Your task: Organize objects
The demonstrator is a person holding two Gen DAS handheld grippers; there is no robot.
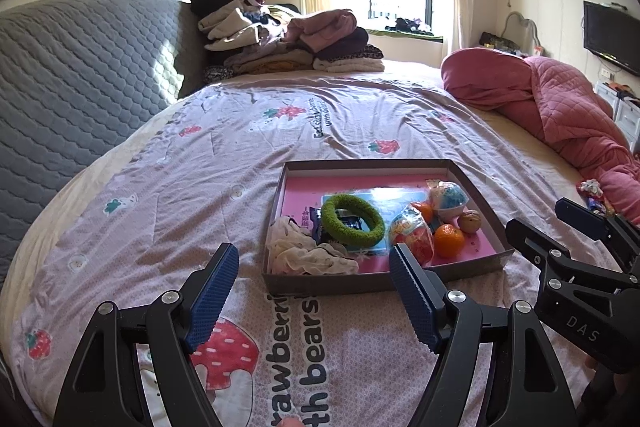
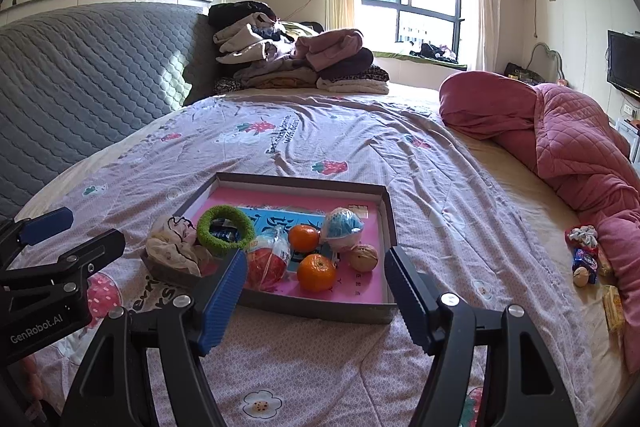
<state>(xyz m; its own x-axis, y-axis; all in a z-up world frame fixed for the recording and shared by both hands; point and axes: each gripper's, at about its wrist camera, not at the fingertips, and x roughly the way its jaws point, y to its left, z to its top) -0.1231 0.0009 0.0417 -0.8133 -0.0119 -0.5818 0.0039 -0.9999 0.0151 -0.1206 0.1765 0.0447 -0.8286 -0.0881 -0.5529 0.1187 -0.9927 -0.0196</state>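
Observation:
A shallow grey box [image 1: 404, 165] [image 2: 340, 313] with a pink floor lies on the bed. In it are a green fuzzy ring [image 1: 352, 221] [image 2: 226, 225], a crumpled pale cloth [image 1: 304, 253] [image 2: 176, 247], two oranges [image 1: 449, 240] [image 2: 317, 271], a walnut [image 1: 469, 221] [image 2: 364, 257], a blue-and-white ball [image 1: 450, 199] [image 2: 343, 227] and a red wrapped toy [image 1: 414, 237] [image 2: 266, 263]. My left gripper [image 1: 312, 295] is open and empty, just short of the box's near edge. My right gripper [image 2: 316, 297] is open and empty over the box's near edge.
Loose small items [image 2: 588, 259] lie at the right beside a pink quilt [image 2: 560, 139]. Folded clothes [image 2: 296, 59] are stacked at the far end. A grey padded headboard [image 2: 88, 75] runs along the left. The right gripper's body [image 1: 580, 279] shows at the right of the left wrist view.

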